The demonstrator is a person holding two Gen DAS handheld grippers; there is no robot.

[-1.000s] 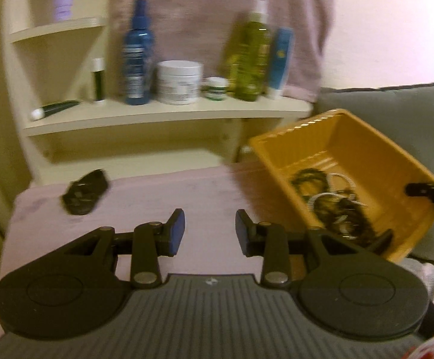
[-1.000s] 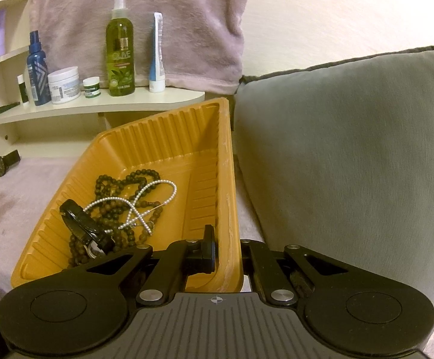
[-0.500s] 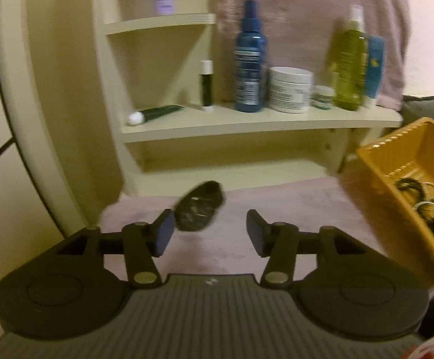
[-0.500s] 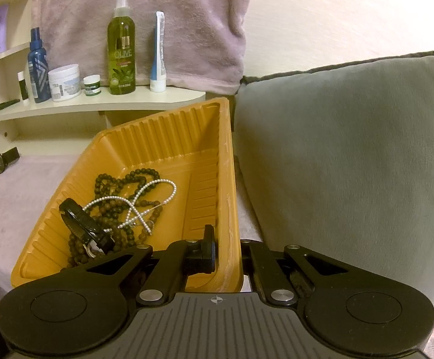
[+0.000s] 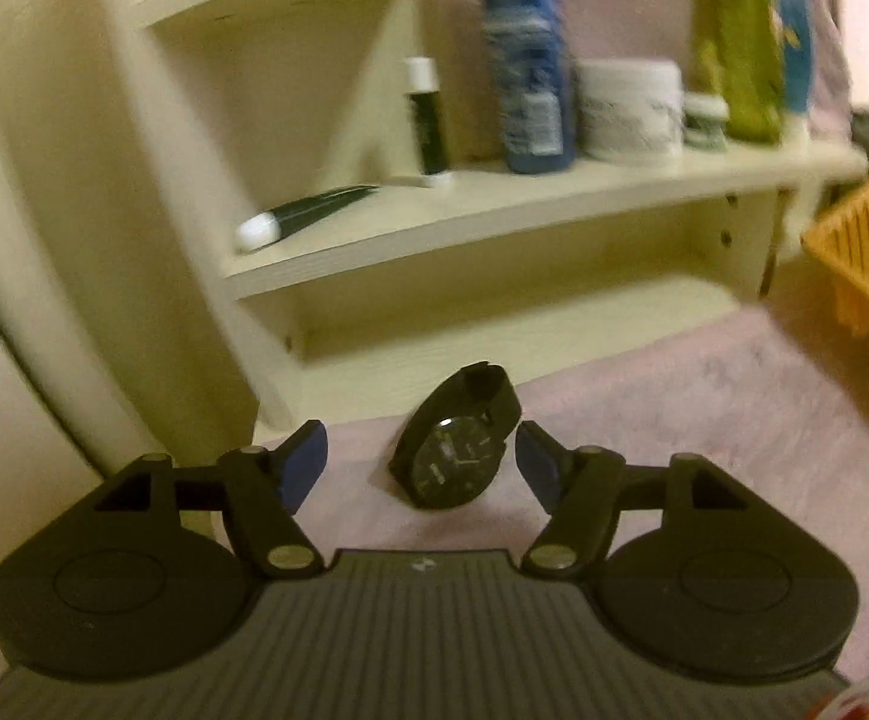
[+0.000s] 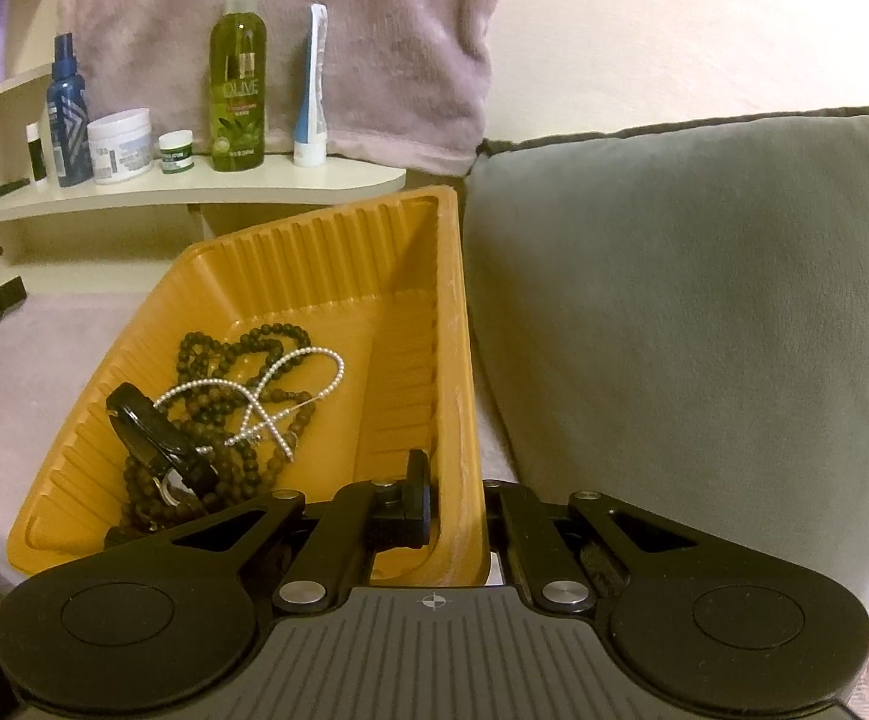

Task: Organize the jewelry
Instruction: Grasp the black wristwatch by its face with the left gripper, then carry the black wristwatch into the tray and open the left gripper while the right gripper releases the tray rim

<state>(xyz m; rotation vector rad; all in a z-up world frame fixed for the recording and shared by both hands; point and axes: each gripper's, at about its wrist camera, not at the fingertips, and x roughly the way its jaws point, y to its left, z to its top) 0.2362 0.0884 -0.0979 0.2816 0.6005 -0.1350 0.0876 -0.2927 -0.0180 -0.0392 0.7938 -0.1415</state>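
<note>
Here the left hand-held gripper (image 5: 422, 465) has its two blue-tipped fingers (image 5: 302, 465) spread wide apart. A black watch (image 5: 455, 441) lies right between them on the pink cover (image 5: 704, 396). The right finger tip is just beside the watch strap, and the left tip is a bit away from it. Neither tip seems to press on the watch. The watch face looks up, and its strap loops away from the hand-held gripper. Past the watch stands a cream shelf (image 5: 494, 216). On it are a blue bottle (image 5: 530, 60), a white jar (image 5: 632, 108), a green bottle (image 5: 740, 42) and a dark tube (image 5: 308, 213) lying flat. This view is a bit blurry.

The right hand-held gripper (image 6: 458, 510) is closed on the near right wall of the orange tray (image 6: 458, 360). One finger is inside the tray and the other is outside it. Inside the tray, ahead and to the left of this hand-held gripper, lies a pile of jewelry. There is a dark bead necklace (image 6: 236, 360), a string of small white pearls (image 6: 290, 390) across it, and a second black watch (image 6: 158, 438) at the near end. To the right of the tray, touching it, is a gray cushion (image 6: 704, 330). Far off to the left, at the edge of this view, the first watch shows on the pink cover. A pink towel (image 6: 374, 30) hangs behind the shelf.
</note>
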